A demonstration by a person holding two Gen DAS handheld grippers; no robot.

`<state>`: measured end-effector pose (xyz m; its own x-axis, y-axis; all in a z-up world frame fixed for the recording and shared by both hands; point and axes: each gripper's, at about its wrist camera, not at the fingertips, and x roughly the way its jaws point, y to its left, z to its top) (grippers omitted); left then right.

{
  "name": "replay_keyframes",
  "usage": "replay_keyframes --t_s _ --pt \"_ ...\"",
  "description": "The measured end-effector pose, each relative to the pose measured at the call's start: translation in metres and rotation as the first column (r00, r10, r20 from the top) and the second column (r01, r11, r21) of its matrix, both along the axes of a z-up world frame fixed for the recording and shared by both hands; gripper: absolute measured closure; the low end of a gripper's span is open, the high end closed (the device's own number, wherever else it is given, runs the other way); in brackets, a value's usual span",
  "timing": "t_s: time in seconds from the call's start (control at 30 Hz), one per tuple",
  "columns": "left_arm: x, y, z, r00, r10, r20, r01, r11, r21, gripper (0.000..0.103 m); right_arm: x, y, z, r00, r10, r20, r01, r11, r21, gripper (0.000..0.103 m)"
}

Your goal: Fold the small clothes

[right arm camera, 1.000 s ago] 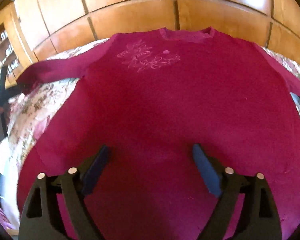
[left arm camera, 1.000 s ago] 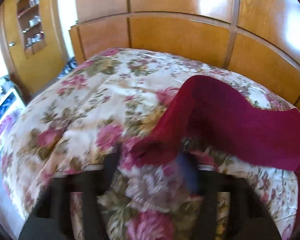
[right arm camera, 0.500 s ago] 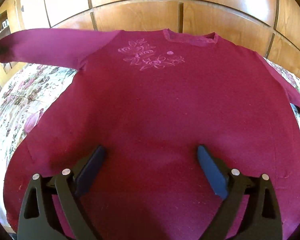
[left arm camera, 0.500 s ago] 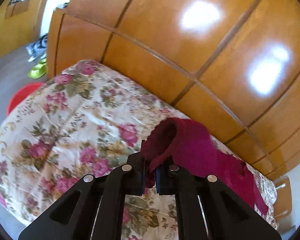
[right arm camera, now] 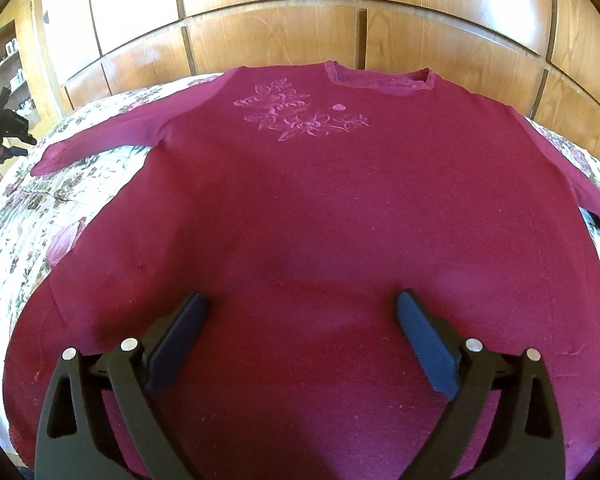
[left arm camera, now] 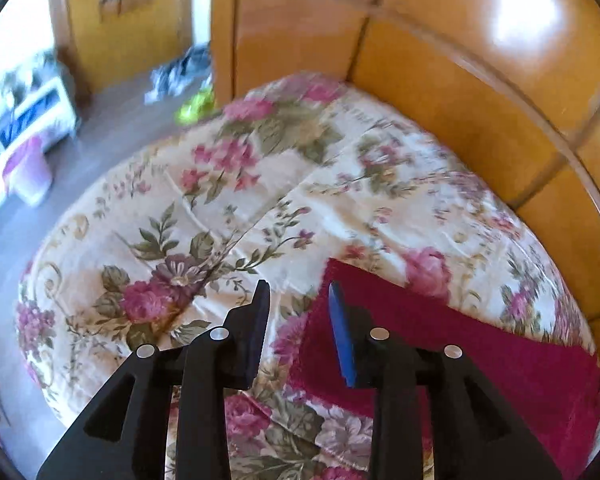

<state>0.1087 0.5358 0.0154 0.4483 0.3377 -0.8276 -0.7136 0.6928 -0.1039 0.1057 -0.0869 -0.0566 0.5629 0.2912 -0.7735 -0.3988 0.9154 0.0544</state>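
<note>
No brand, label or writing can be read anywhere. The right gripper (right arm camera: 300, 328) hangs over the lower body of the sweater (right arm camera: 320, 220), its black jaws spread wide with dark blue pads (right arm camera: 424, 344), holding nothing. The sweater is a magenta, finely fuzzy knit laid flat and face up on the bed (right arm camera: 28, 220), hem toward the near edge, neckline toward the far edge by the headboard (right arm camera: 272, 36). A paler pink embroidered flower motif (right arm camera: 300, 116) sits on the chest, below the ribbed neckline. The left gripper (left arm camera: 296, 300) hovers near the bed's left edge with jaws parted to a narrow gap, empty, just over the cuff end of the sleeve (left arm camera: 440, 344), which lies flat on the quilted floral bedspread (left arm camera: 220, 200). Behind stand glossy wooden panels.
</note>
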Motion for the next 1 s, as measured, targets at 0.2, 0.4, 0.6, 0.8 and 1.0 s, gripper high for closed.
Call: replay_keyframes --t_s 0.2,0.4,0.6,0.8,1.0 --pt "0.013 -0.027 -0.059 0.946 -0.055 -0.318 0.097 0.988 0.117 0.057 0.000 0.000 0.000 1.000 -0.001 0.004 0.001 1.000 0.000 0.004" --pt "-0.009 -0.021 -0.051 0.961 0.092 -0.262 -0.062 0.991 0.117 0.043 -0.001 -0.002 -0.001 1.000 0.000 0.013 -0.001 1.000 0.020 0.004" --pt "-0.031 -0.115 0.008 0.997 -0.063 -0.045 0.071 0.972 0.225 0.044 -0.001 -0.004 0.000 1.000 0.006 0.018 -0.007 0.999 0.041 0.003" --pt "-0.033 -0.261 0.016 0.913 -0.386 0.129 0.371 0.920 0.125 0.034 -0.003 -0.007 0.002 1.000 0.008 0.017 -0.009 0.998 0.062 0.004" --pt "-0.024 -0.391 0.001 0.782 -0.600 0.171 0.601 0.798 0.052 0.035 -0.014 -0.033 0.024 1.000 -0.006 -0.010 0.007 0.997 0.078 0.004"
